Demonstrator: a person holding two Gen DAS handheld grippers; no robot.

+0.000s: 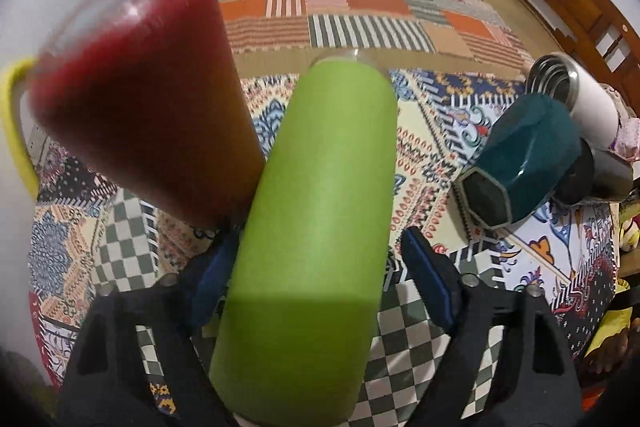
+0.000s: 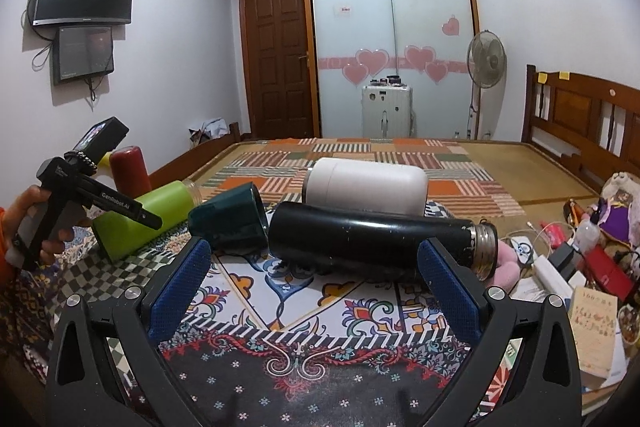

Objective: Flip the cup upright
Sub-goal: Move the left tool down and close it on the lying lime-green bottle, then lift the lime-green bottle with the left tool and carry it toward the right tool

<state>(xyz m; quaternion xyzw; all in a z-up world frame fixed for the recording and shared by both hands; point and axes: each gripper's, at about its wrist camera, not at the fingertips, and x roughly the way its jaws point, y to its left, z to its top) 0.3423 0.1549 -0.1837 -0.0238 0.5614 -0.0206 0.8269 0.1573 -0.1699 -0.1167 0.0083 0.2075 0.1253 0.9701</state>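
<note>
A green cup (image 1: 316, 227) lies on its side between the blue pads of my left gripper (image 1: 316, 259); the jaws stand wide and only the left pad seems to touch it. It also shows in the right wrist view (image 2: 144, 219), tilted, with the left gripper (image 2: 132, 211) over it. A red cup (image 1: 140, 107) stands upright just beyond, also seen from the right wrist (image 2: 128, 167). My right gripper (image 2: 316, 283) is open and empty, in front of a black flask (image 2: 376, 239) lying on its side.
A dark teal cup (image 1: 524, 163) (image 2: 232, 223) and a white cup (image 1: 576, 95) (image 2: 364, 187) lie on their sides on the patterned cloth (image 2: 300, 311). Books, boxes and cables (image 2: 580, 275) crowd the right. A bed headboard (image 2: 584, 115) stands at right.
</note>
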